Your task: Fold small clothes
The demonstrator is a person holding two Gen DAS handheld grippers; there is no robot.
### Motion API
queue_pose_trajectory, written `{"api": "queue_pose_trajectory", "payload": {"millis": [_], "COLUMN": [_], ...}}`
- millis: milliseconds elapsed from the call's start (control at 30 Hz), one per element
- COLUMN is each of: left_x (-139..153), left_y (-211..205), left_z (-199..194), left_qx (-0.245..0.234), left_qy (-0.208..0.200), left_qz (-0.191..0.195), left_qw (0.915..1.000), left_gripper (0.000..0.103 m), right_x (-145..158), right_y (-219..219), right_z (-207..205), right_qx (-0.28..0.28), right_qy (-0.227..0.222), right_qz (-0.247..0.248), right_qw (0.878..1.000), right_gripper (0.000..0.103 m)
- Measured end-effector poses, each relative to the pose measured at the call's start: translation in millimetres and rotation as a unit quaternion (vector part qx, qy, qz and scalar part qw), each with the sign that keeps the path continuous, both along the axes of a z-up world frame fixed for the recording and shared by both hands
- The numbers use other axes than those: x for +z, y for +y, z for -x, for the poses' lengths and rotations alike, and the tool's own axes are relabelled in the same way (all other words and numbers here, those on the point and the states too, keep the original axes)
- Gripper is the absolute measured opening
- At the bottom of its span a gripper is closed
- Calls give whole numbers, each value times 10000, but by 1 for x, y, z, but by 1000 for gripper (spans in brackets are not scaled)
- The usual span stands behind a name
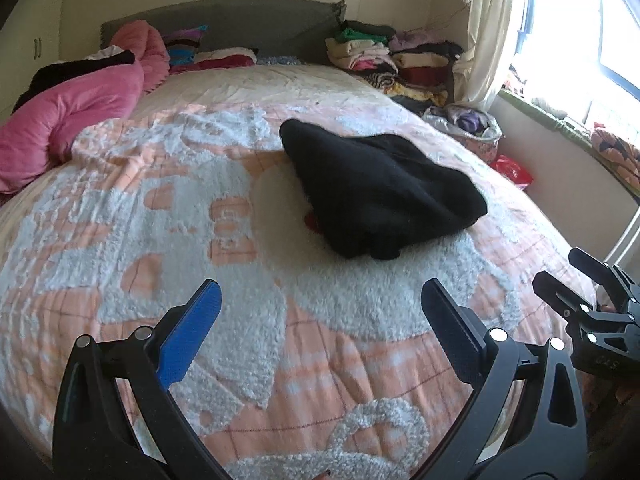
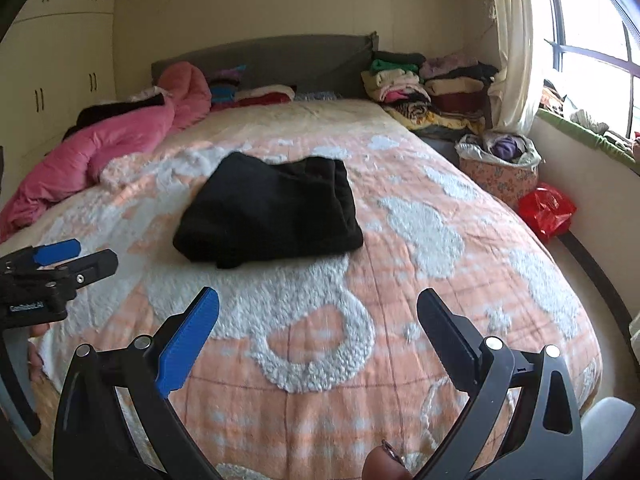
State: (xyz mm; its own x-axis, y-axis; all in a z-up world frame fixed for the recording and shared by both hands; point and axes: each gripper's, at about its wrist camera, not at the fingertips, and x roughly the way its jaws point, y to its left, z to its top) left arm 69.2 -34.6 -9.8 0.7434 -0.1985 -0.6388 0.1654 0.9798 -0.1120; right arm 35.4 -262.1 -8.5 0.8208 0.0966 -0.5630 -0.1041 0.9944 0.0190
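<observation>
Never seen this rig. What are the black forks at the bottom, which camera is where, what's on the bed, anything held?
No robot here: a person carries a two-finger claw in each hand, and a fisheye camera on each looks forward along its fingers. In the left wrist view, the left claw is open and empty; the right claw shows at the edge. In the right wrist view, the right claw is likewise open and empty. On the bed's peach and white blanket lies a black garment, loosely folded. A pink quilt and stacked clothes sit further back. Nothing is held.
</observation>
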Motion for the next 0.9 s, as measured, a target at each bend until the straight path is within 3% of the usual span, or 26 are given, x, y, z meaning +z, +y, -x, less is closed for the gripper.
{"api": "queue_pose_trajectory", "payload": {"millis": [367,900], "left_x": [-6,-7], "left_y": [12,12], "left_z": [4,5], "left_qx": [145,200], "left_qy": [-37,-6], "left_qz": [165,53], "left_qw": [9998,9998], "left_gripper": [94,94], "right_x": [-9,-6], "right_y": [-12,-11], "right_z": [-2,0], "right_qx": [-312,-314], "right_qy": [40,30], "right_qz": [64,96], "right_qw": [9995,9995], "right_gripper": [99,99]}}
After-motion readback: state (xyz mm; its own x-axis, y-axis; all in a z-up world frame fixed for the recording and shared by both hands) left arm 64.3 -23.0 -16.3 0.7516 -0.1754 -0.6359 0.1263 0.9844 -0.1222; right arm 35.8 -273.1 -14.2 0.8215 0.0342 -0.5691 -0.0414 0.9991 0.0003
